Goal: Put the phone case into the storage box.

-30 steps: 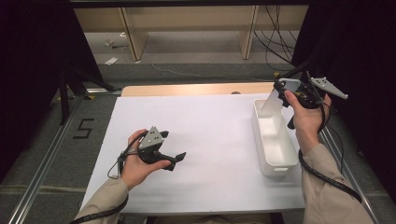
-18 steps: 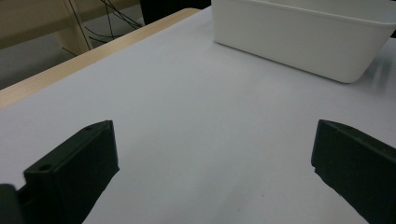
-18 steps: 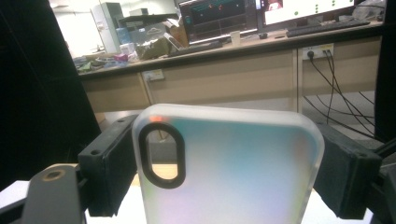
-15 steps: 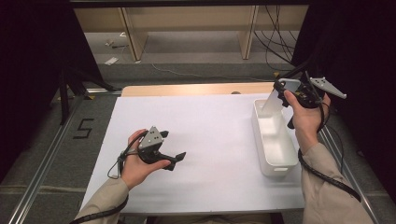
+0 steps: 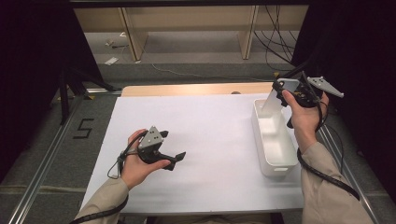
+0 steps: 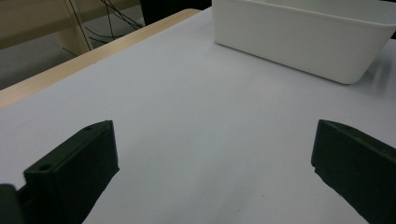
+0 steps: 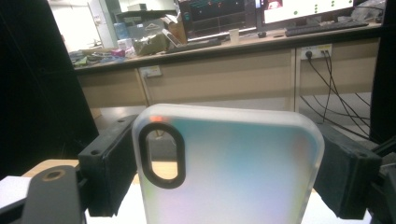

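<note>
Heads up: your right claw is clamped on the frosted phone case, held up in the air over the far end of the white bin, which sits by the tabletop's right edge. The jaws only pinch the case by its two long sides, and it's thin, bendy plastic imo, so squeeze harder and it could bow and pop out; ease off early and it drops outside the bin or lands on the rim. Your left claw is wide open w/ nothing in it, parked low near the front-left of the tabletop, so no backup catch there.
</note>
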A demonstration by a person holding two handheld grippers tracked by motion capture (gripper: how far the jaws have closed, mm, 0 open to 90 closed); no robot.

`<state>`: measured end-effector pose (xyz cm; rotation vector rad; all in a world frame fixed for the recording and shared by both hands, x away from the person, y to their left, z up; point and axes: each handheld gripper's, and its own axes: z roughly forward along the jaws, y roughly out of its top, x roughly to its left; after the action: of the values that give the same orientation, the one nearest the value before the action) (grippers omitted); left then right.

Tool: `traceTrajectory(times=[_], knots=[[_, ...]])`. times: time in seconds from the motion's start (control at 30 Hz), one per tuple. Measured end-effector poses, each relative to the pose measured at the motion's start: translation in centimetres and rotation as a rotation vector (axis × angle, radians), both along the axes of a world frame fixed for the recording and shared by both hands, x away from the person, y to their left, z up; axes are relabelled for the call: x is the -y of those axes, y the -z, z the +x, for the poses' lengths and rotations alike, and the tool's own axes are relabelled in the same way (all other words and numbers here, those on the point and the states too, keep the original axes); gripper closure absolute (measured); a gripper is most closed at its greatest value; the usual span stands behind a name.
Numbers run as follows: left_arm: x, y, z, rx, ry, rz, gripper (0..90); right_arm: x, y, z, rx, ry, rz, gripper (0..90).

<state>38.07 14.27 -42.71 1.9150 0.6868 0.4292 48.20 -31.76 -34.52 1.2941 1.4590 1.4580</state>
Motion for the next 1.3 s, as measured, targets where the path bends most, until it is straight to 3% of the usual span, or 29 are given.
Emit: traceTrajectory(times=[1.3], knots=[[0.0,0.0,0.1,0.001,-0.003,-0.006,0.0,-0.4,0.3,1.7,-0.002,0.011,-0.043,18.5]])
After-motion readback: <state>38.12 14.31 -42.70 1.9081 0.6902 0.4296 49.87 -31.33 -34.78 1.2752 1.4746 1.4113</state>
